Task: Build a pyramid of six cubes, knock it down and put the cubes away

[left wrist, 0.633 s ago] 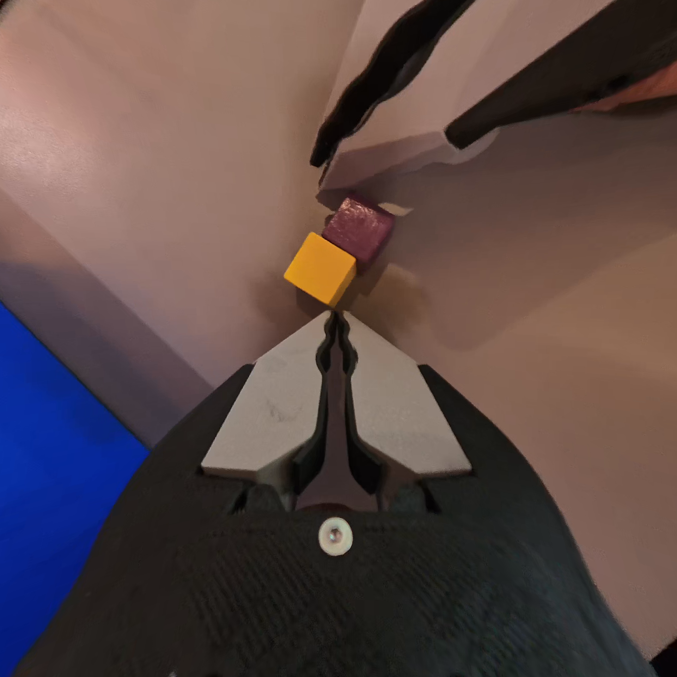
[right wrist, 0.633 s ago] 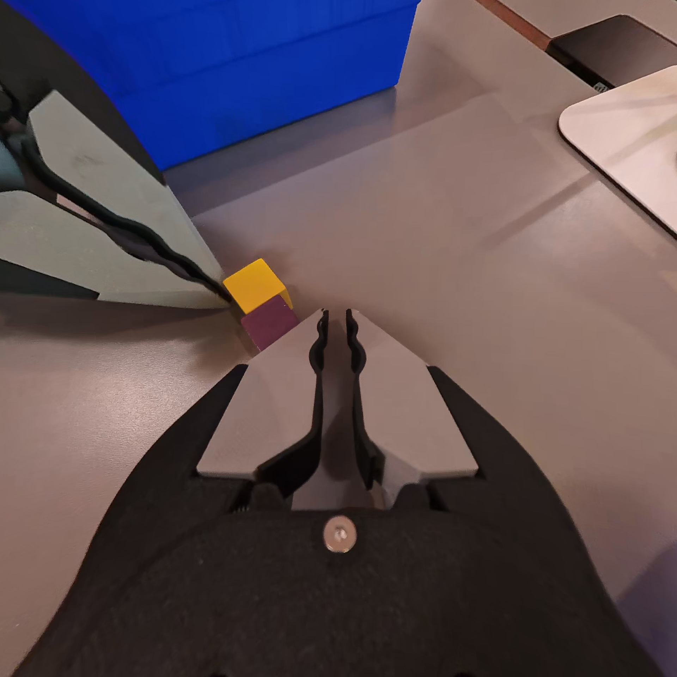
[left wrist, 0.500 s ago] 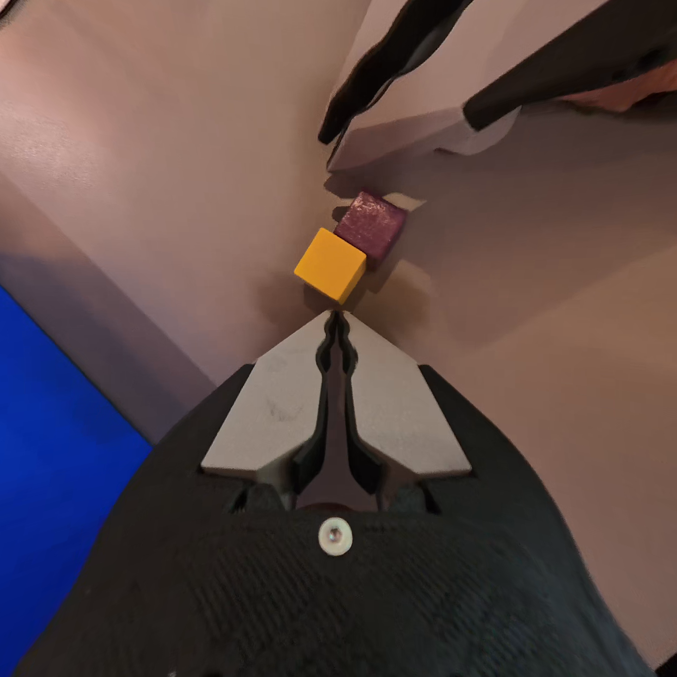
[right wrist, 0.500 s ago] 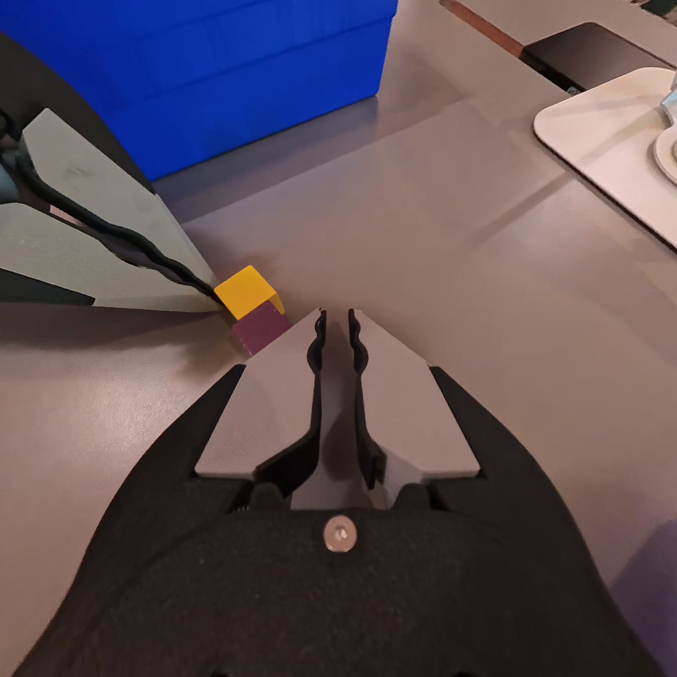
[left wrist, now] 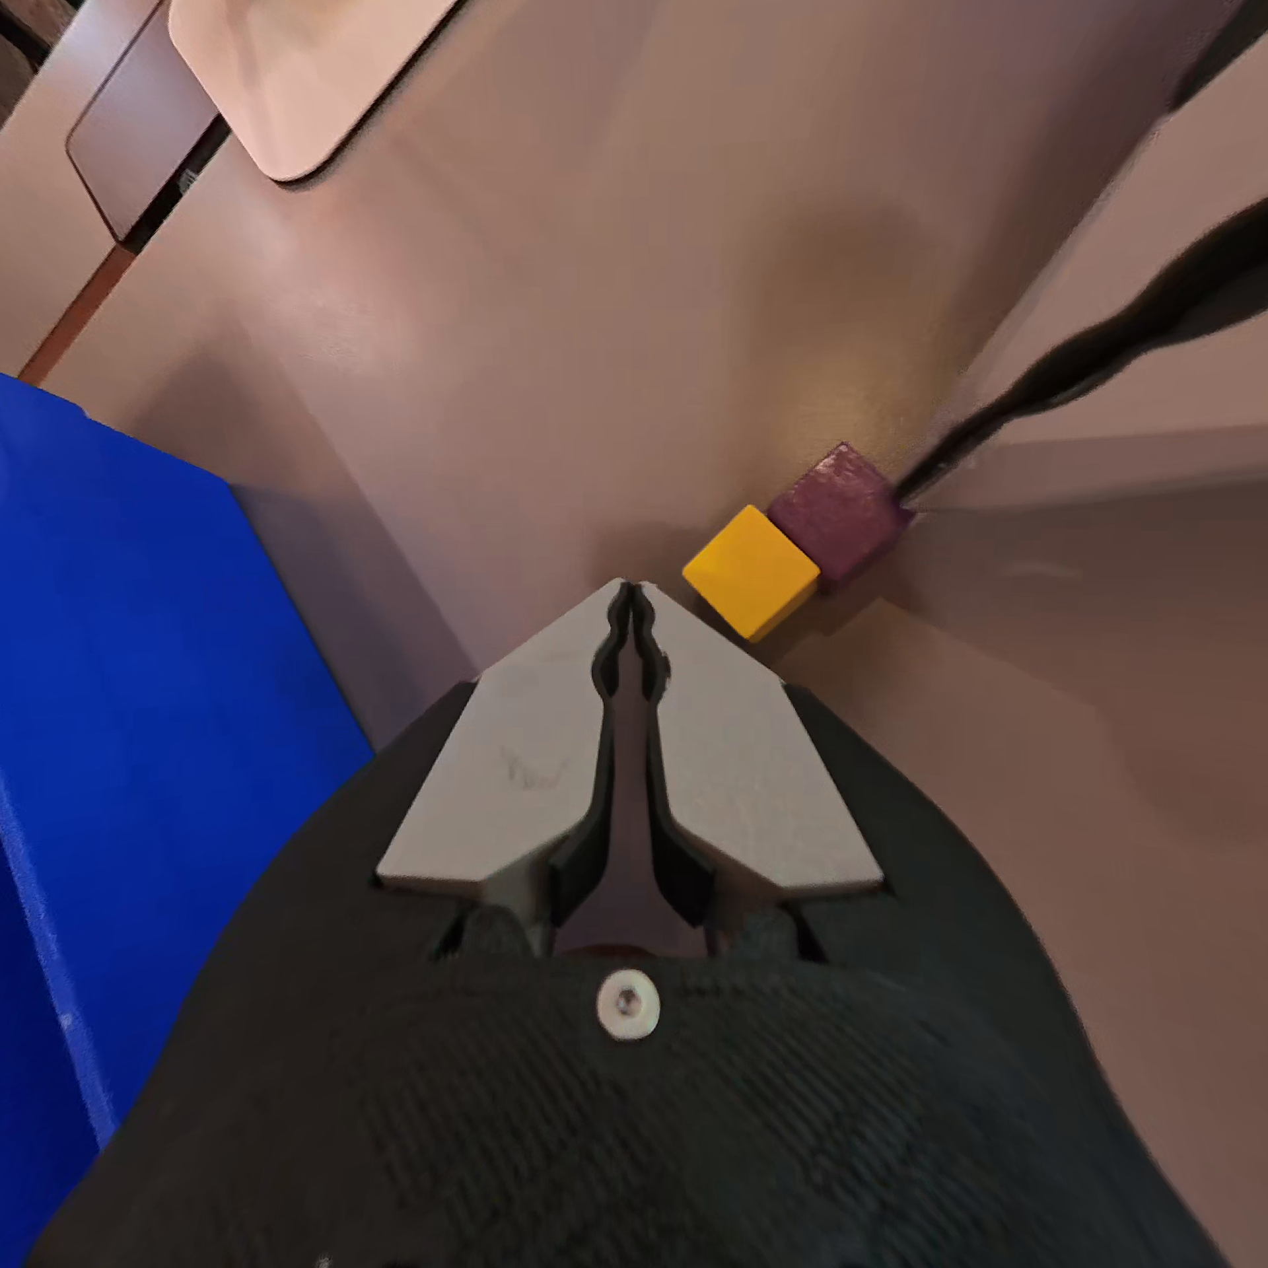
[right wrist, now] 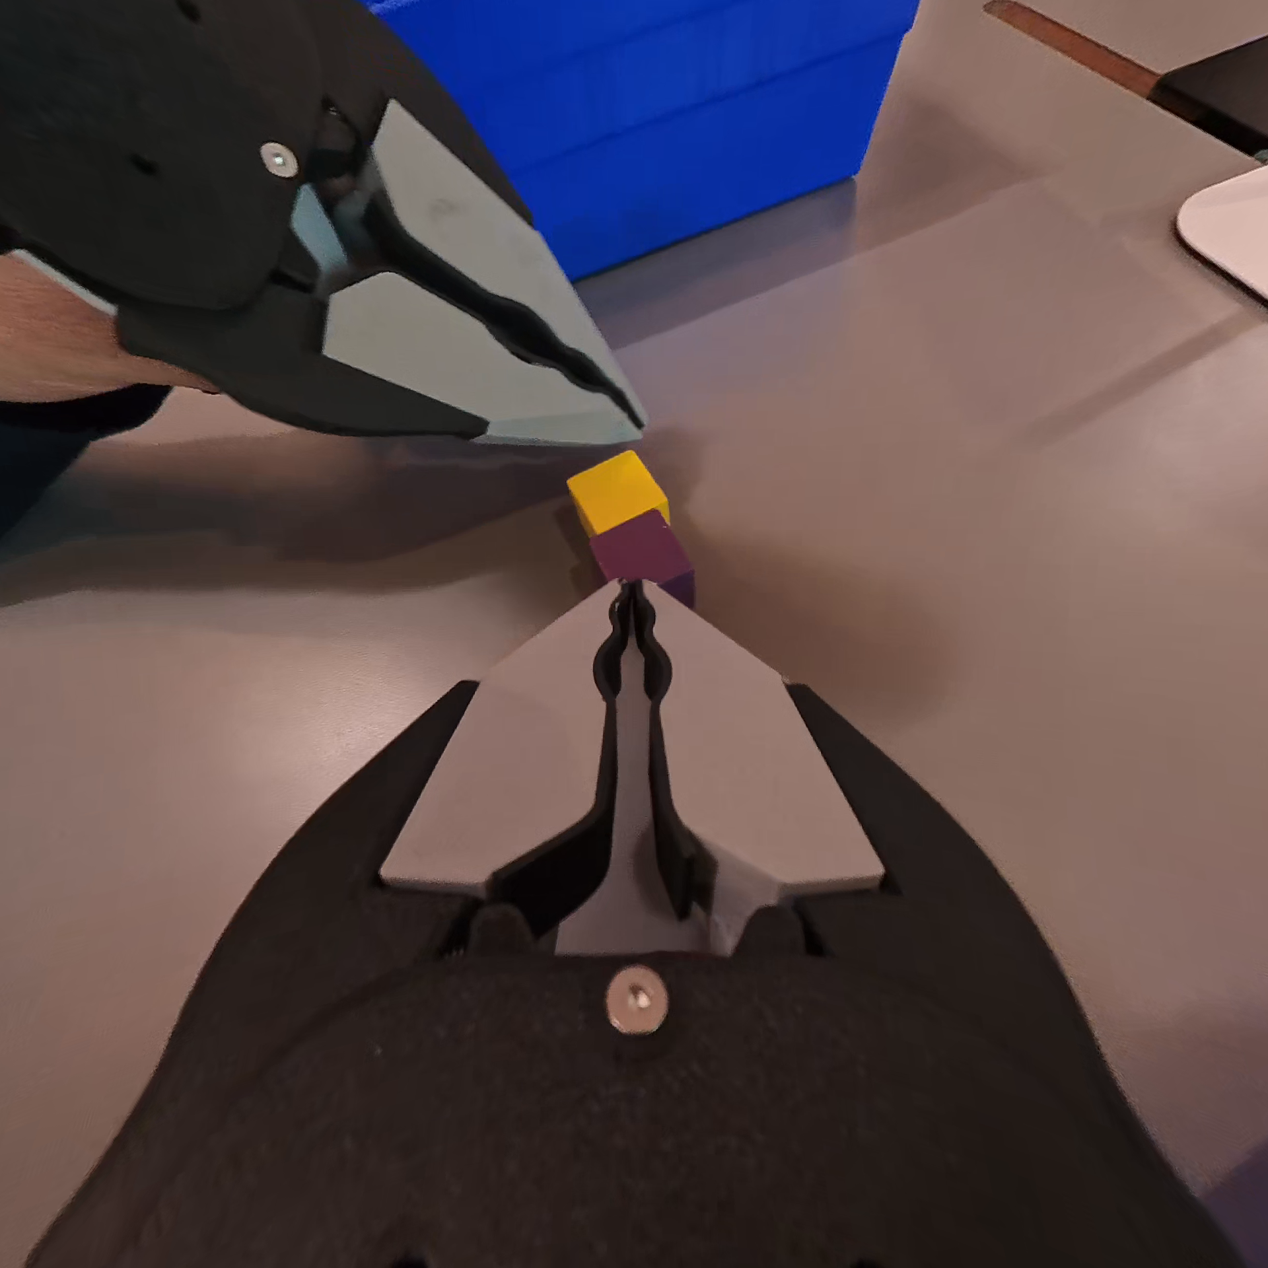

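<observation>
A yellow cube [left wrist: 753, 568] and a purple cube [left wrist: 836, 517] sit side by side, touching, on the grey-brown table [left wrist: 617, 274]. My left gripper [left wrist: 632, 591] is shut and empty, its tips just left of the yellow cube. My right gripper [right wrist: 630, 589] is shut and empty, its tips touching the purple cube [right wrist: 638, 549], with the yellow cube [right wrist: 614, 490] behind it. The left gripper also shows in the right wrist view [right wrist: 635, 422], just above and beside the yellow cube. The right gripper shows in the left wrist view [left wrist: 912, 484], against the purple cube.
A blue bin [left wrist: 137, 686] stands close to the left of the cubes; it also shows in the right wrist view [right wrist: 686, 123], behind them. A pale flat stand base [right wrist: 1228, 226] and a dark flat device [left wrist: 130, 151] lie at the table's far side.
The right gripper closed and swung in behind the purple cube, tips touching it. The left gripper drew back and lifted off the yellow cube. The cubes stay together.
</observation>
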Demonstrator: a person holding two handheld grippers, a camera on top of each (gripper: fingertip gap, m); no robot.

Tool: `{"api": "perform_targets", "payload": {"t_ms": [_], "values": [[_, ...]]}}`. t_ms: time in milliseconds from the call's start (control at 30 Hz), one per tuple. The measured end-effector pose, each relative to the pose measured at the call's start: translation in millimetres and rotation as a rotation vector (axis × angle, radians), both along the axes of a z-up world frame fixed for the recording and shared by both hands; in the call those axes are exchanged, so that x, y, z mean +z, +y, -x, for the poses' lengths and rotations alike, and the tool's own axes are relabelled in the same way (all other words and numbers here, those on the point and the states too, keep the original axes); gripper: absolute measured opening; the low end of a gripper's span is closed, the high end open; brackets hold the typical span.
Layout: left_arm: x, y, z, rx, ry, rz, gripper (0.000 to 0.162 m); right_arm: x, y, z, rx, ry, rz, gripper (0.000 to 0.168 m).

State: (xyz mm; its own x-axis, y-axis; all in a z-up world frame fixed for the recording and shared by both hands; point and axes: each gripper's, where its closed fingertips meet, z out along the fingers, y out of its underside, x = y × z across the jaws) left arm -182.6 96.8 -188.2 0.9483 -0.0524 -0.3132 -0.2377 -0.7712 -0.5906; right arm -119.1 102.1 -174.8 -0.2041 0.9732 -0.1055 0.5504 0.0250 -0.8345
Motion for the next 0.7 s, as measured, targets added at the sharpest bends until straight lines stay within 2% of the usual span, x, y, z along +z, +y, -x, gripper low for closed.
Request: {"api": "perform_targets", "payload": {"t_ms": [33,333,700], "values": [[-1.4,0.6,0.3,-0.003,-0.001,0.006,0.000,-0.5,-0.9,-0.5,0.000,-0.002,-0.004,0.000],[-13.7,2.5,-4.2,-0.037,-0.029,0.032,0.000,-2.1,13.4,0.6,-0.058,0.000,-0.016,0.002],[-13.5,4.7,-4.4,-0.043,-0.046,0.014,0.000,-4.3,7.7,4.0,-0.037,-0.006,-0.051,0.004]]}}
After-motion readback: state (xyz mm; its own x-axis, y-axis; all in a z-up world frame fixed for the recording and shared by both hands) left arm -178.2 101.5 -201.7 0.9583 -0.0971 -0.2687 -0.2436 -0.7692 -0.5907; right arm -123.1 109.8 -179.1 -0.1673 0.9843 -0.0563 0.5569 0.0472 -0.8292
